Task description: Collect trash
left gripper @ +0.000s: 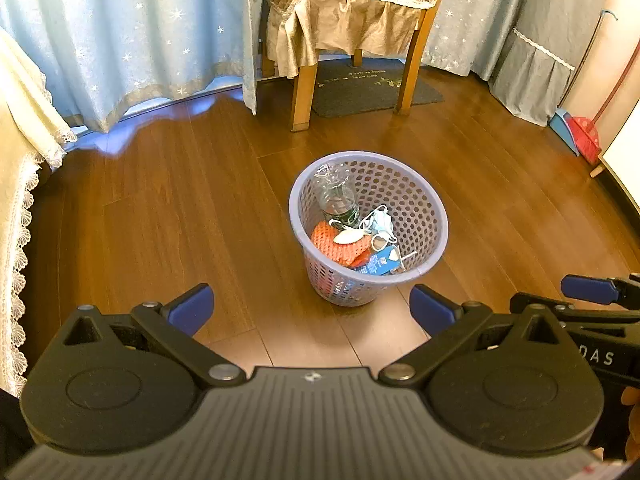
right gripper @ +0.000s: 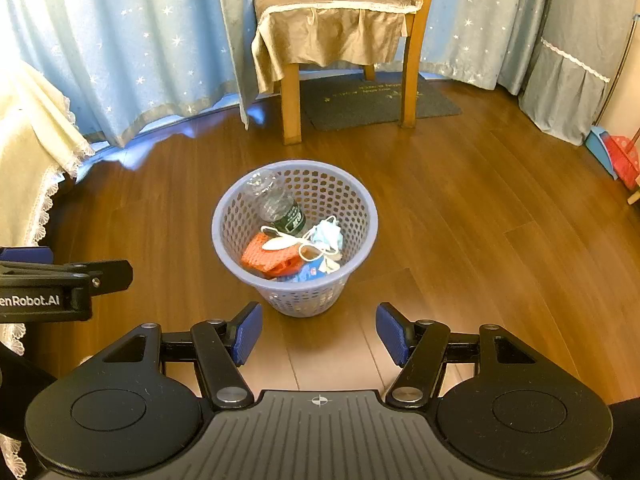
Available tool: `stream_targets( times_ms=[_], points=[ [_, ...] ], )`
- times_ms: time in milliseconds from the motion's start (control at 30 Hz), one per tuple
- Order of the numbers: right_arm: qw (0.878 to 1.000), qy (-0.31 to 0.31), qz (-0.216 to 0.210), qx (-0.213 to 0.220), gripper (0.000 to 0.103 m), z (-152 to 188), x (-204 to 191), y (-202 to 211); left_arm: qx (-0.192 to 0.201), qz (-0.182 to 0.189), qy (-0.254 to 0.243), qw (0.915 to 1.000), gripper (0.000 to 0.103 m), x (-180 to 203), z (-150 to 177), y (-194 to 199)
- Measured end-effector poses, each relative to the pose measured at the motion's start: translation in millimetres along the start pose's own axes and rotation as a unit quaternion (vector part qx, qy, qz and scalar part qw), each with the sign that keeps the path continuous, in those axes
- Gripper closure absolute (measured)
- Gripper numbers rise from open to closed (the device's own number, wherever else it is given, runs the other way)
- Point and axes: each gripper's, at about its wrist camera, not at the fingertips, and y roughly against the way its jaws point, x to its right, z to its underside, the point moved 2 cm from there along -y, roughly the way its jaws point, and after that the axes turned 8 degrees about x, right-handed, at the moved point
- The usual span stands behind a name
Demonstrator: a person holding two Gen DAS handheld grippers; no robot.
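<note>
A lilac perforated waste basket (left gripper: 434, 216) (right gripper: 228, 236) stands on the wooden floor ahead of both grippers. Inside lie a clear plastic bottle (left gripper: 336, 196) (right gripper: 280, 206), an orange net (left gripper: 332, 244) (right gripper: 264, 258), a crumpled blue face mask (left gripper: 380, 222) (right gripper: 328, 236) and a blue wrapper (left gripper: 378, 265) (right gripper: 310, 276). My left gripper (left gripper: 312, 312) is open and empty, just short of the basket. My right gripper (right gripper: 318, 334) is open and empty too, likewise near the basket. Each gripper shows at the edge of the other's view.
A wooden chair (left gripper: 344, 20) (right gripper: 336, 36) with a brown cover stands behind the basket on a dark mat (left gripper: 372, 88) (right gripper: 380, 100). Blue star curtains (left gripper: 120, 40) (right gripper: 120, 48) line the back. A cream lace cloth (left gripper: 20, 160) hangs at left. A red broom and blue dustpan (left gripper: 580, 132) lean at right.
</note>
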Motion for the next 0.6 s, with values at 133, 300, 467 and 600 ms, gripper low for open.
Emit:
stream_targets(
  times_ms=[133, 300, 467, 600],
  points=[
    [1.000, 0.007, -0.002, -0.003, 0.043, 1.4, -3.5, 0.5, -0.001, 0.002, 0.000, 1.0000, 0.001, 1.0, 1.2, 0.7],
    [1.000, 0.009, -0.001, -0.008, 0.043, 4.2, -6.7, -0.5, -0.002, 0.000, 0.001, 1.0000, 0.001, 1.7, 3.7, 0.6],
    [1.000, 0.008, -0.002, -0.013, 0.043, 4.1, -8.0, -3.1, -0.005, -0.001, 0.001, 1.0000, 0.001, 1.9, 4.8, -0.6],
    [1.000, 0.007, -0.003, -0.016, 0.043, 4.0, -9.3, -5.4, -0.007, -0.002, 0.003, 1.0000, 0.001, 0.7, 5.6, -2.7]
  ],
)
